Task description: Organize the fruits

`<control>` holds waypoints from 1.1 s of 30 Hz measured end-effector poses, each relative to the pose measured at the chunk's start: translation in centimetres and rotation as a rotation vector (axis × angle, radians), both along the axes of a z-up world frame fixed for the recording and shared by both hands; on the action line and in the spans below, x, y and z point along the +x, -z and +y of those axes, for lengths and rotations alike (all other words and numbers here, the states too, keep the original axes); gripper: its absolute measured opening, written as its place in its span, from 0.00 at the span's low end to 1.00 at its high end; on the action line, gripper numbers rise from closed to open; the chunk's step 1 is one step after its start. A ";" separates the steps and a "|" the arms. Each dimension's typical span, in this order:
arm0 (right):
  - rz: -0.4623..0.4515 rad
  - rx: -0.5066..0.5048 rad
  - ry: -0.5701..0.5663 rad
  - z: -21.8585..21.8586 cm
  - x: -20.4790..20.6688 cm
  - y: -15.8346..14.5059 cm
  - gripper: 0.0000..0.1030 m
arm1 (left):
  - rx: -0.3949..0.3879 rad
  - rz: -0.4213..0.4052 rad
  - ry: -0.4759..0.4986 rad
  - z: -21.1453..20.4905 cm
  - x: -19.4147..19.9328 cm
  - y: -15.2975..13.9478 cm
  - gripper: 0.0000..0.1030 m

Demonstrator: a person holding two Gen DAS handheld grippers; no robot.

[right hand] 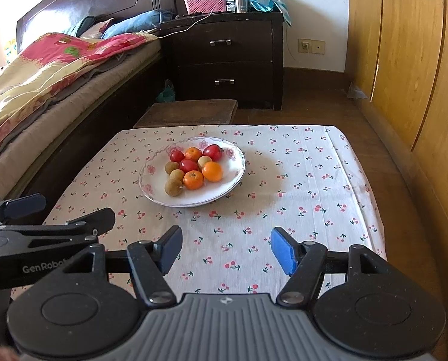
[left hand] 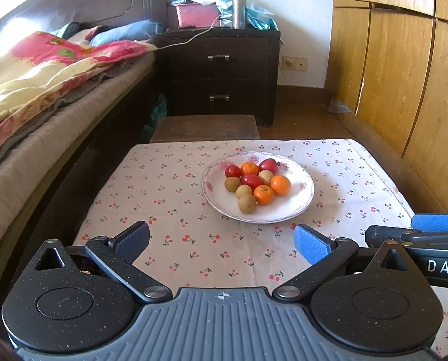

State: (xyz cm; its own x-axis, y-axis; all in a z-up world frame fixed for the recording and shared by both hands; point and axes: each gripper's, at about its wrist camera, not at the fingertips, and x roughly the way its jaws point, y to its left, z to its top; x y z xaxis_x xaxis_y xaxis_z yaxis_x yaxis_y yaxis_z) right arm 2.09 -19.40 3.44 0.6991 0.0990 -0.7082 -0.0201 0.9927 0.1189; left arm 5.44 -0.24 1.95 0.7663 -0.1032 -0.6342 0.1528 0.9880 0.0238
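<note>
Both hand-held grippers, left [left hand: 222,242] and right [right hand: 226,248], gape wide, holding nothing, at 6 o'clock of the white floral plate [right hand: 151,191]; mixed small fruits [right hand: 194,167] huddle there, sorted or not, can't tell.

The desk [left hand: 374,162] is covered by a cherry-printed cloth [left hand: 170,186]. A flowered plate [left hand: 299,204] is set on the cloth, and small fruits [left hand: 254,180] are piled in it.
</note>
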 end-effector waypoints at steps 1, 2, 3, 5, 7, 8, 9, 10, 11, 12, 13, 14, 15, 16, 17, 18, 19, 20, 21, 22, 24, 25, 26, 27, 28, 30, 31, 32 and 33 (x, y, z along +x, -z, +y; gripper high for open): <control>0.001 0.000 0.000 0.0 0.0 0.0 0.63 | -0.004 0.004 0.001 0.1 -0.1 0.0 1.00; 0.000 0.001 0.000 0.0 -0.2 0.0 0.63 | -0.008 0.008 0.000 0.2 -0.3 0.1 1.00; 0.000 0.001 -0.001 0.0 -0.4 0.0 0.63 | -0.009 0.010 -0.002 0.3 -0.4 0.1 1.00; 0.001 0.001 -0.001 0.0 -0.9 0.1 0.63 | -0.021 0.020 -0.006 0.5 -0.6 0.2 1.00; 0.001 0.003 -0.001 -0.1 -1.1 0.1 0.63 | -0.042 0.023 -0.002 0.8 -0.9 0.1 1.00; 0.002 0.004 -0.001 0.0 -1.3 0.1 0.63 | -0.046 0.021 -0.001 0.8 -1.0 0.0 1.00; 0.001 0.004 -0.002 0.0 -1.5 0.1 0.63 | -0.045 0.020 0.002 0.8 -1.2 -0.1 1.00; 0.000 0.004 -0.003 0.1 -1.8 0.1 0.63 | -0.043 0.022 0.007 0.8 -1.3 -0.1 1.00; -0.001 0.006 -0.005 0.1 -2.0 0.1 0.63 | -0.045 0.022 0.016 0.8 -1.5 -0.1 1.00; -0.001 0.008 -0.007 0.1 -2.3 0.1 0.63 | -0.049 0.021 0.022 0.9 -1.7 -0.1 1.00; -0.002 0.008 -0.007 0.1 -2.5 0.0 0.63 | -0.057 0.025 0.026 1.0 -1.8 -0.1 1.00; -0.002 0.008 -0.006 0.1 -2.8 0.1 0.63 | -0.065 0.034 0.027 1.1 -1.9 0.1 1.00; -0.001 0.009 -0.005 0.1 -2.9 0.0 0.63 | -0.067 0.042 0.028 1.2 -1.9 0.2 1.00; 0.001 0.010 -0.004 0.1 -3.1 0.1 0.63 | -0.065 0.046 0.026 1.3 -2.0 0.3 1.00; 0.006 0.009 -0.004 0.1 -3.3 0.2 0.63 | -0.061 0.048 0.021 1.4 -2.1 0.4 1.00; 0.010 0.007 -0.002 0.1 -3.3 0.3 0.63 | -0.061 0.055 0.019 1.5 -2.2 0.5 1.00; 0.016 0.006 0.000 0.1 -3.4 0.4 0.63 | -0.064 0.064 0.019 1.6 -2.3 0.5 1.00; 0.021 0.005 -0.002 0.2 -3.5 0.5 0.63 | -0.066 0.071 0.021 1.6 -2.5 0.6 1.00; 0.024 0.003 -0.003 0.3 -3.7 0.6 0.63 | -0.061 0.074 0.023 1.7 -2.7 0.7 1.00; 0.024 0.001 -0.003 0.3 -3.9 0.6 0.63 | -0.052 0.075 0.021 1.6 -3.0 0.7 1.00; 0.023 0.002 -0.008 0.5 -4.3 0.6 0.63 | -0.028 0.087 0.012 1.4 -3.3 1.0 1.00; 0.021 0.001 -0.010 0.6 -4.5 0.6 0.63 | -0.019 0.093 0.010 1.4 -3.5 1.2 1.00; 0.021 0.000 -0.011 0.7 -4.7 0.6 0.63 | -0.016 0.093 0.011 1.4 -3.6 1.3 1.00; 0.023 -0.001 -0.013 0.7 -4.8 0.7 0.63 | -0.017 0.096 0.013 1.4 -3.8 1.3 1.00; 0.025 -0.002 -0.015 0.8 -4.9 0.8 0.63 | -0.026 0.099 0.015 1.5 -3.9 1.3 1.00; 0.029 -0.003 -0.017 0.8 -5.0 0.9 0.63 | -0.054 0.098 0.016 1.7 -4.2 1.3 1.00; 0.029 -0.004 -0.017 0.8 -5.1 0.9 0.63 | -0.069 0.099 0.014 1.8 -4.3 1.3 1.00; 0.027 -0.004 -0.016 0.8 -5.1 0.9 0.63 | -0.078 0.101 0.013 1.9 -4.4 1.3 1.00; 0.026 -0.005 -0.015 0.8 -5.2 0.9 0.63 | -0.081 0.102 0.012 1.9 -4.4 1.3 1.00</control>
